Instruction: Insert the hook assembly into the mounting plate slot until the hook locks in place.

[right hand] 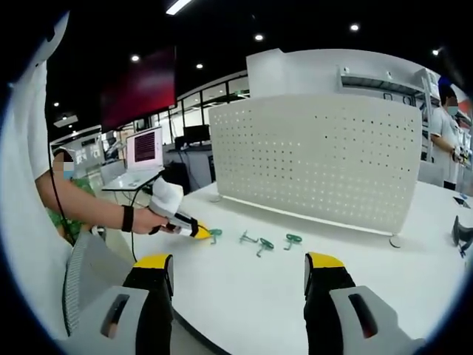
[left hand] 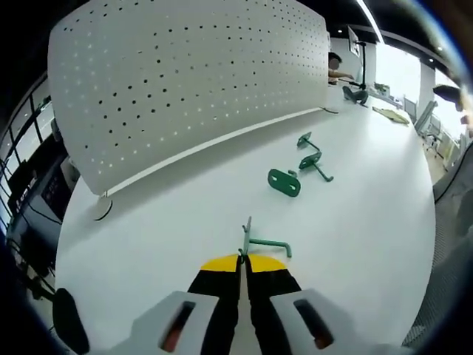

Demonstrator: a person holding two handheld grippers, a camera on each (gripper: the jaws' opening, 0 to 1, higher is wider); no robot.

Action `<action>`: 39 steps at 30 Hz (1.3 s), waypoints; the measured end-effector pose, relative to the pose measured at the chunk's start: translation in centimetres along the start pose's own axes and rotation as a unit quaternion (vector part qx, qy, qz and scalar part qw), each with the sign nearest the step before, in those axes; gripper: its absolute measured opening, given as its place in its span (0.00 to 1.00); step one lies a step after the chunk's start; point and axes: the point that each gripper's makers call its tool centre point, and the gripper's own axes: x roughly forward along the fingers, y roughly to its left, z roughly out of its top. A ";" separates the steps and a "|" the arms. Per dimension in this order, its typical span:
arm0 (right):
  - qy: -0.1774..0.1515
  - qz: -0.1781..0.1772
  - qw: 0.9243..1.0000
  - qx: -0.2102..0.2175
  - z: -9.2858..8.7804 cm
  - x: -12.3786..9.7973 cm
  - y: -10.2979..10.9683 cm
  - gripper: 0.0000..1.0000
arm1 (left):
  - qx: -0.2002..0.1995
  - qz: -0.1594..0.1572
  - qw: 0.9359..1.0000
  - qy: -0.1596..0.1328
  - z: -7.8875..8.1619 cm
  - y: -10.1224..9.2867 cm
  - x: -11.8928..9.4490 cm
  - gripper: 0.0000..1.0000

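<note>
Now the left hand-held gripper (left hand: 242, 260) is clamped on a green hook assembly (left hand: 260, 240) at its tips, low over the white bench (left hand: 185, 214). Up at one o'clock lie the mounting plate (left hand: 284, 182) and two more hooks (left hand: 310, 157). Meanwhile the right hand-held gripper (right hand: 238, 272) hangs wide apart.

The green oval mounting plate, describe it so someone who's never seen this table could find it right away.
Start at the white perforated panel standing on the white table. In front of it lie a few green metal parts; the mounting plate is the flat oval with holes, beside two hooks. Unlike them and the hook at the left gripper, it has no bent rod.
</note>
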 end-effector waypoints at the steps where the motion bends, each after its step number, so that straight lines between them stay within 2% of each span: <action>1: 0.001 0.001 1.000 0.000 0.0 0.0 0.1 0.73 | 0.000 -0.001 1.000 -0.004 0.2 -0.2 -0.2 0.03; 4: -0.001 0.003 1.000 -0.001 0.1 0.1 0.2 0.73 | 0.010 -0.008 1.000 -0.005 0.4 -0.6 -0.4 0.03; 6: -0.001 0.004 1.000 -0.001 0.1 0.1 0.3 0.73 | 0.002 -0.021 1.000 -0.005 0.4 -1.1 -0.6 0.02; 7: -0.002 0.005 1.000 -0.001 0.1 0.1 0.3 0.73 | -0.006 -0.020 1.000 -0.010 0.6 -1.2 -0.7 0.02; 10: -0.004 0.005 1.000 -0.002 0.2 0.0 0.4 0.73 | 0.006 -0.019 1.000 -0.013 0.8 -1.3 -1.0 0.02; 15: -0.006 0.005 1.000 -0.001 0.2 -0.2 0.5 0.73 | 0.000 -0.018 1.000 -0.016 1.0 -1.4 -1.6 0.02; 17: -0.008 0.006 1.000 0.001 0.3 -0.2 0.5 0.72 | -0.001 -0.028 0.999 -0.020 1.2 -1.9 -1.9 0.02; 22: -0.010 0.011 1.000 -0.001 0.5 0.0 0.8 0.72 | 0.000 -0.019 1.000 -0.019 1.4 -2.2 -2.6 0.02; 33: -0.016 0.021 1.000 -0.001 0.8 0.1 1.3 0.71 | -0.041 -0.032 0.998 -0.028 2.7 -3.3 -4.4 0.01; 39: -0.022 0.027 0.999 -0.003 1.0 0.1 1.8 0.70 | -0.050 -0.032 0.997 -0.039 4.0 -3.9 -5.7 0.01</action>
